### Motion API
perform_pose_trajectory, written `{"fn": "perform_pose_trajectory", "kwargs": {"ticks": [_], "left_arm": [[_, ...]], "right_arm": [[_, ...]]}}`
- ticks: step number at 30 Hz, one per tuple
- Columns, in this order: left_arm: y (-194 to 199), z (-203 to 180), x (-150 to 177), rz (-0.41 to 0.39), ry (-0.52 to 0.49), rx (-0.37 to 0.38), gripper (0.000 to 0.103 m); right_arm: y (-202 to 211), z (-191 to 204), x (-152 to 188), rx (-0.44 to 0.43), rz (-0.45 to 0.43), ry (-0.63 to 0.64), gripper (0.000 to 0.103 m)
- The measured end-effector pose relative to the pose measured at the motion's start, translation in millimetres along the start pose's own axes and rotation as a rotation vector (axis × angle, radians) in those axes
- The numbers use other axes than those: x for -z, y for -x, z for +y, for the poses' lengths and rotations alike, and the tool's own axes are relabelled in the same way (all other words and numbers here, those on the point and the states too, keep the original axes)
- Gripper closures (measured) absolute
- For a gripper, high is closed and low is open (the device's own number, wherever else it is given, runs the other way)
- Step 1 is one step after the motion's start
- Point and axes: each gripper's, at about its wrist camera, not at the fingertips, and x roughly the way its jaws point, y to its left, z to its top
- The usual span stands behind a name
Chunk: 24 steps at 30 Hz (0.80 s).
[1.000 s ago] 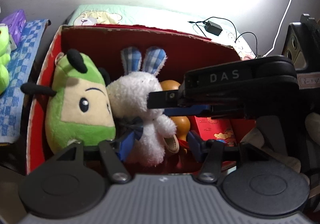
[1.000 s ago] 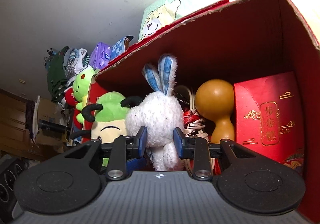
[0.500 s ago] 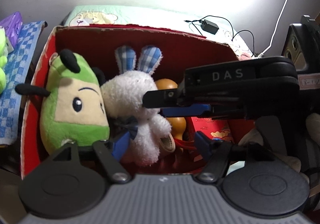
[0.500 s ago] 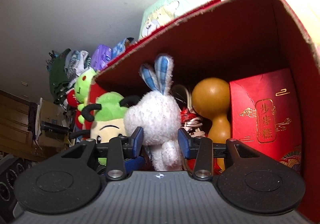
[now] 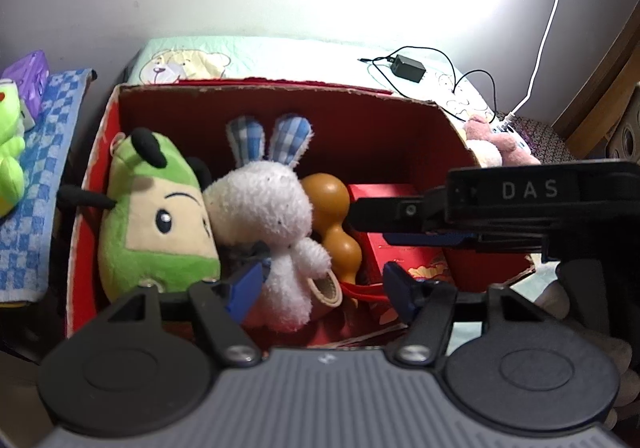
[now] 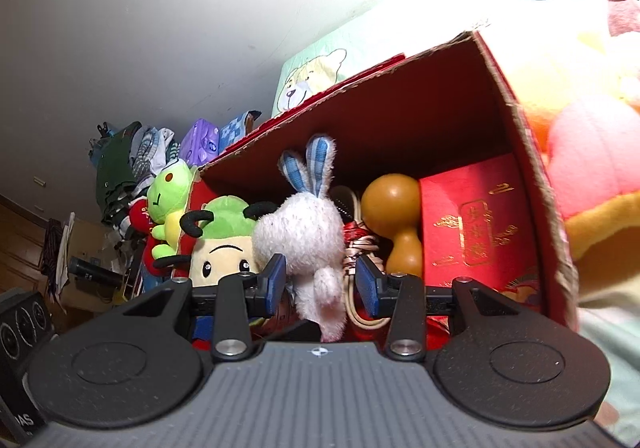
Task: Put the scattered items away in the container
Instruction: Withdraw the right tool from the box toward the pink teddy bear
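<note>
Red box [image 5: 400, 136] is already holding white bunny [image 5: 264, 204], green plush [image 5: 152, 224] and gourd [image 5: 332, 216]; left hand-held gripper [image 5: 320, 284] is closing on nothing, right hand-held gripper [image 6: 320, 284] is sitting apart and empty; pink plush [image 5: 496, 144] on the bed beside the box's right edge is looking like it's still left.

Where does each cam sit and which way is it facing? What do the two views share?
Left wrist: on the left gripper, angled down into the red box; own blue fingers, jaws closing, clear of the white rabbit; right gripper's body crosses from the right.
Right wrist: on the right gripper, lower, looking into the box; own open fingers.
Shared: box, rabbit, green plush, gourd, red packet.
</note>
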Motion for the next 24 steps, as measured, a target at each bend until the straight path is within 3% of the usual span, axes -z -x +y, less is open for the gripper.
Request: {"fn": "perform_pose_trajectory", "kwargs": {"ticks": [7, 15, 24], "left_arm": [[9.8, -10.6, -0.3, -0.017, 0.007, 0.013, 0.028], [19.4, -41.6, -9.0, -0.052, -0.006, 0.046, 0.028], [12.3, -107.8, -14.8, -0.073, -0.016, 0.096, 0.029]], "right_arm": [[40.8, -10.5, 14.0, -0.014, -0.084, -0.029, 0.059], [85.7, -33.0, 15.9, -0.046, -0.175, -0.075, 0.059], [120.3, -84.6, 4.8, -0.067, -0.166, -0.083, 0.059]]}}
